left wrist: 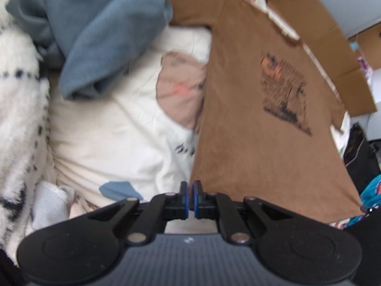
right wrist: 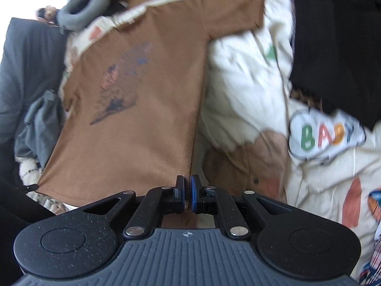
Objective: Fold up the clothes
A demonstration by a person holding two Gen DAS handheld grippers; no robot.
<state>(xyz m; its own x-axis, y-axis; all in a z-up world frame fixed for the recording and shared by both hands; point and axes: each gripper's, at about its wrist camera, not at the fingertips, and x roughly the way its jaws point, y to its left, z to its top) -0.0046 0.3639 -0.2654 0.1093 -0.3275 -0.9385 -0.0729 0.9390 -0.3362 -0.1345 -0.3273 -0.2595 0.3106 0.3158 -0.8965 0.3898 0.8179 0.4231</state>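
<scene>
The brown T-shirt (left wrist: 257, 128) lies spread, print up, on the cream bedcover (left wrist: 114, 128). The left gripper (left wrist: 190, 199) and the right gripper (right wrist: 187, 196) each pinch a bottom hem corner, fingers clenched on the cloth. The step looks like spreading or folding; both corners should move together.

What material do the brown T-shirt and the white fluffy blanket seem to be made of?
Brown T-shirt: probably soft cotton-type knit, matte; it hangs limp, with a flat print on it. White fluffy blanket: seems plush fleece or faux fur; its surface looks shaggy, with dark dotted marks. The blur leaves both open.
</scene>
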